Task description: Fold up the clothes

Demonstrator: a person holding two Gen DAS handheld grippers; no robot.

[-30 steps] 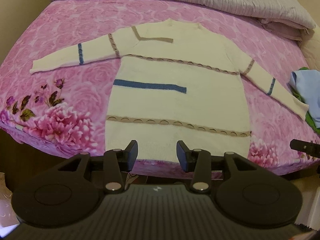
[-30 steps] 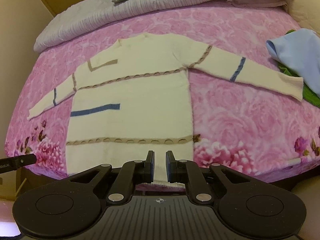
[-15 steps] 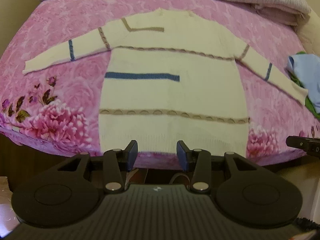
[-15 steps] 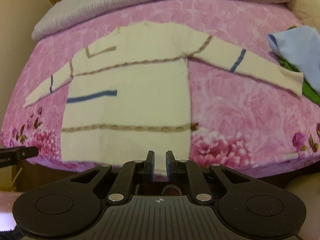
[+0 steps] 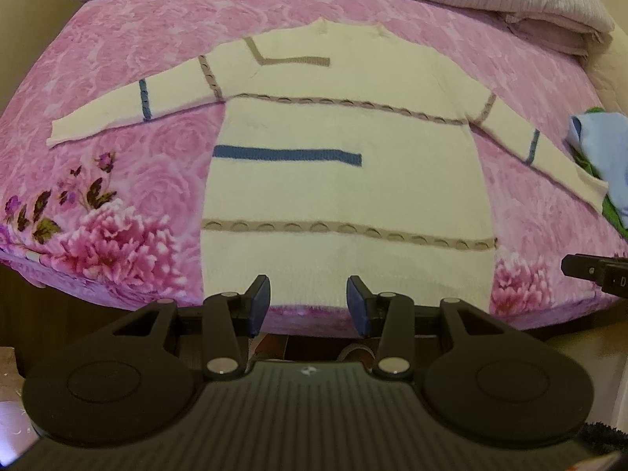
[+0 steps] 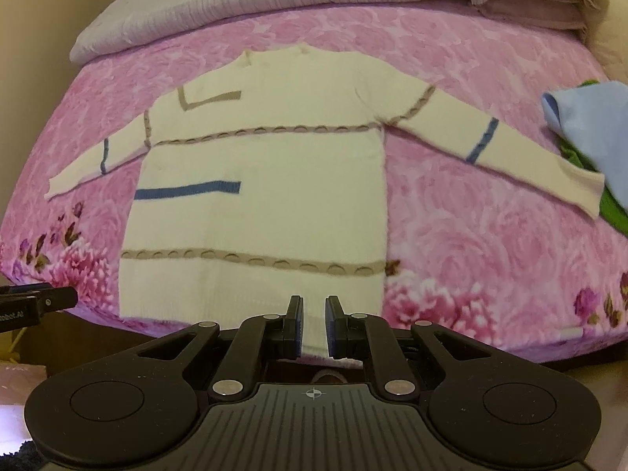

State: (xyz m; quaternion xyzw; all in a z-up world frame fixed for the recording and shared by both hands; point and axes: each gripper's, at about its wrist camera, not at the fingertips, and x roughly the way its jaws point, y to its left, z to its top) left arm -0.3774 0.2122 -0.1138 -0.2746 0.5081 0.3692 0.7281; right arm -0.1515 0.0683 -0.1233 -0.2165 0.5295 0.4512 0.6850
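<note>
The sweater [image 5: 345, 180] lies flat and face up on the bed [image 5: 129, 180], collar at the far side, hem at the near edge, both sleeves spread out sideways. Its long axis runs straight away from both grippers, so the hem is the part closest to the fingers.

The left gripper [image 5: 308, 304] hangs above the hem near the middle, fingers apart and empty, nothing between them. The right gripper [image 6: 313, 324] sits over the hem toward the sweater's right side, fingers drawn nearly together with only a narrow gap; they appear to hold nothing, though hem shows through the gap. Both seem about equally near the hem; the right gripper is nearer the right sleeve [image 6: 498, 149].

The sweater is a soft cream knit with tan cable bands across chest and lower body and short blue stripes on the front and sleeves. The bed cover is plush pink with a flower print. A grey ribbed blanket [image 6: 274, 4] is folded along the far side. Blue [image 6: 588, 125] and green cloth touch the right cuff.
</note>
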